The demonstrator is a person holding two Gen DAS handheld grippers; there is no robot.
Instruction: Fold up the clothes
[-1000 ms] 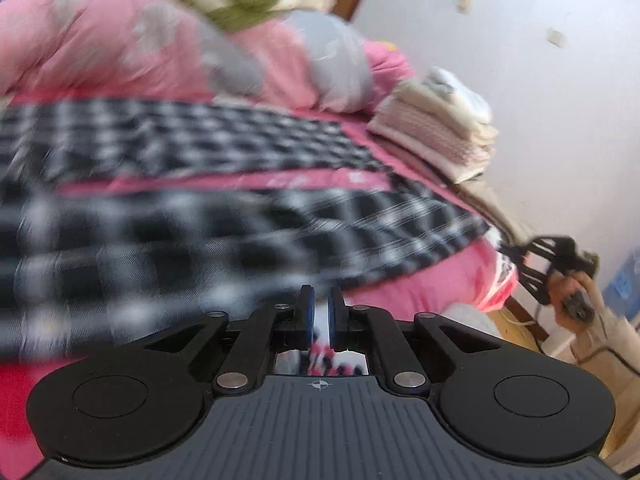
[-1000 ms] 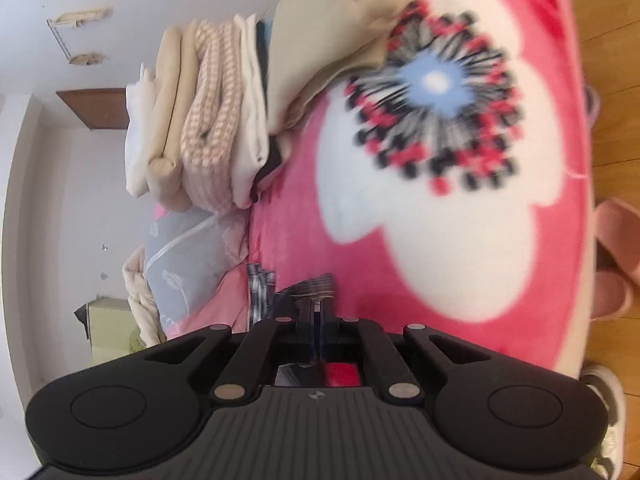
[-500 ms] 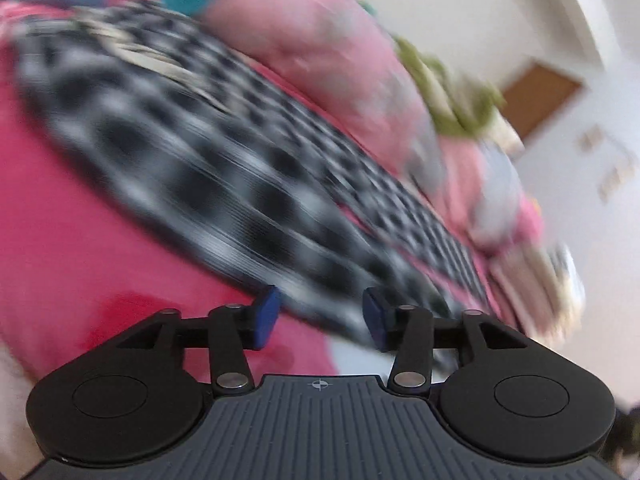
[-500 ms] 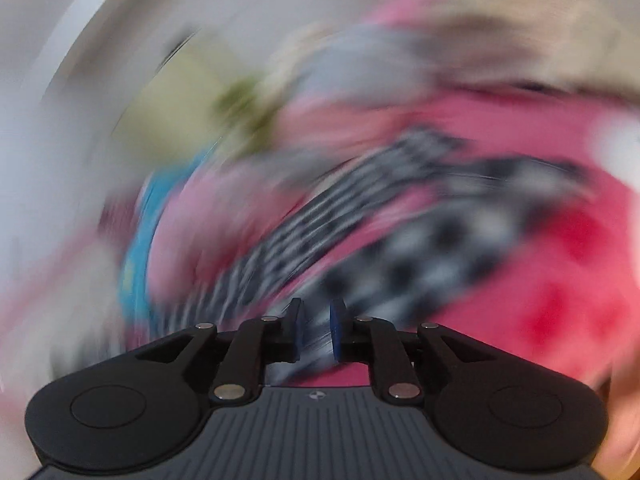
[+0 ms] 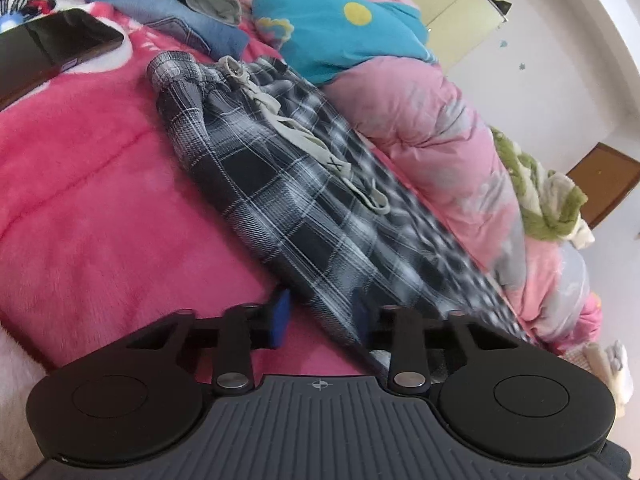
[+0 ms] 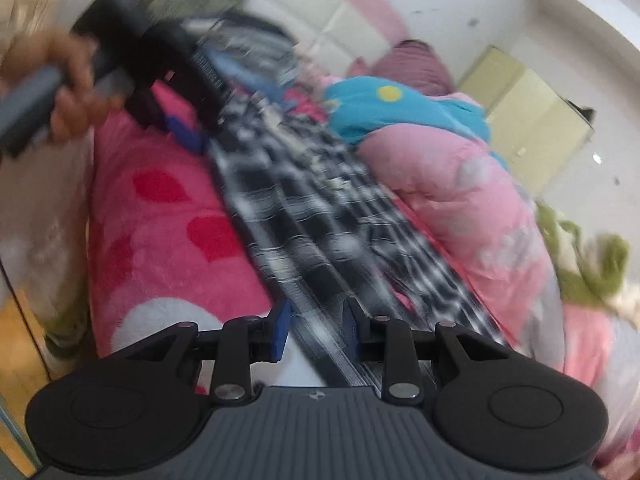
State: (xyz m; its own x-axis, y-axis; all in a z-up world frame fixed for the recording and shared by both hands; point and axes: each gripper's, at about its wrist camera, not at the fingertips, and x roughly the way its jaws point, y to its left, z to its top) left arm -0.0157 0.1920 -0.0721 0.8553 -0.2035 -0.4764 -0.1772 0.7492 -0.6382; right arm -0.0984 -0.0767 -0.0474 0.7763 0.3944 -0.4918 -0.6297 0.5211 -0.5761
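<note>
- Pink fleece blanket (image 5: 92,184) covers a bed, with a pink duvet (image 5: 440,128) heaped along the far side.
- Plaid trousers (image 5: 280,184) lie flat in a long diagonal strip between blanket and duvet, drawstring on top.
- Left gripper (image 5: 320,314): jaws apart, just been closing; trouser edge between them, not pinched.
- Right gripper (image 6: 316,330): jaws apart, just been opening; plaid cloth runs between, blurred.
</note>
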